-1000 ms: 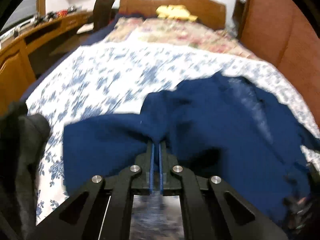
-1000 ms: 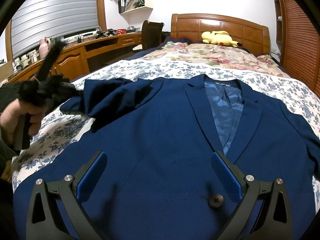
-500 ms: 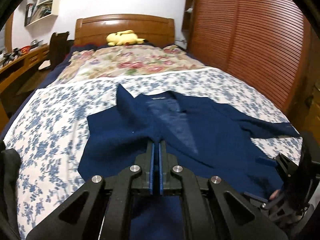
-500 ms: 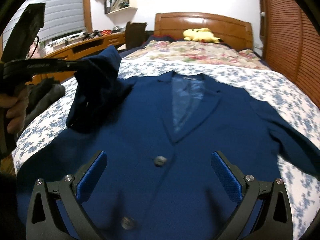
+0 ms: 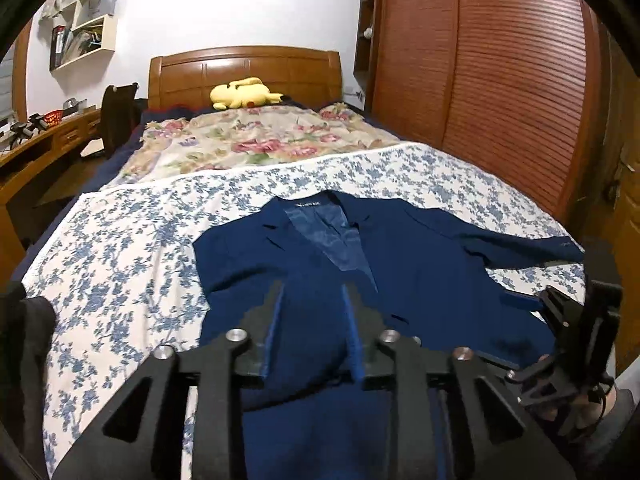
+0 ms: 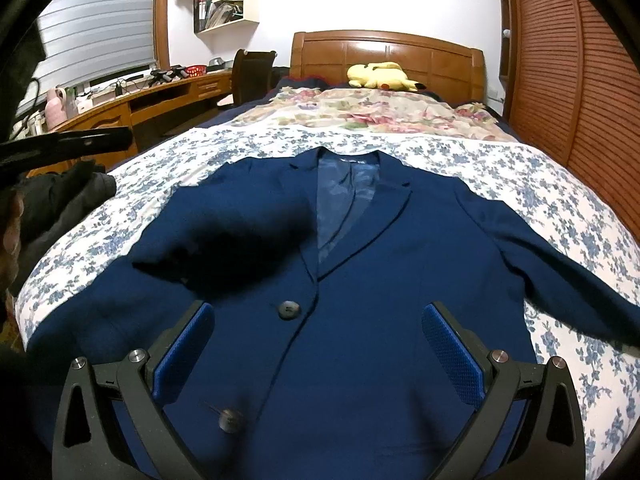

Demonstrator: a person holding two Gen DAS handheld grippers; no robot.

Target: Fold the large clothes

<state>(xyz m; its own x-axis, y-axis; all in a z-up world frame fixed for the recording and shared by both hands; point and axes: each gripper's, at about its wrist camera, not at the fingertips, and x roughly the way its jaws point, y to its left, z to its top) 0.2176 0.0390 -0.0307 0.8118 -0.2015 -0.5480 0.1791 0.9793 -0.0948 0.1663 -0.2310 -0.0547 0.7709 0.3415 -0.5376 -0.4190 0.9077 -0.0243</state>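
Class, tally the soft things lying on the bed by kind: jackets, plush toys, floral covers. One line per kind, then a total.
Navy jacket: 1
Yellow plush toy: 1
Floral covers: 2, the blue-flowered sheet under the jacket and the pink-flowered blanket nearer the headboard
Total: 4

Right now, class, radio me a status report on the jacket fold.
Left gripper just opening, sleeve released across jacket front. Right gripper open, empty, above the hem. Other sleeve still spread. Nothing obstructing.

Matt navy cloth jacket [image 6: 360,280], glossy wooden headboard [image 6: 384,50]
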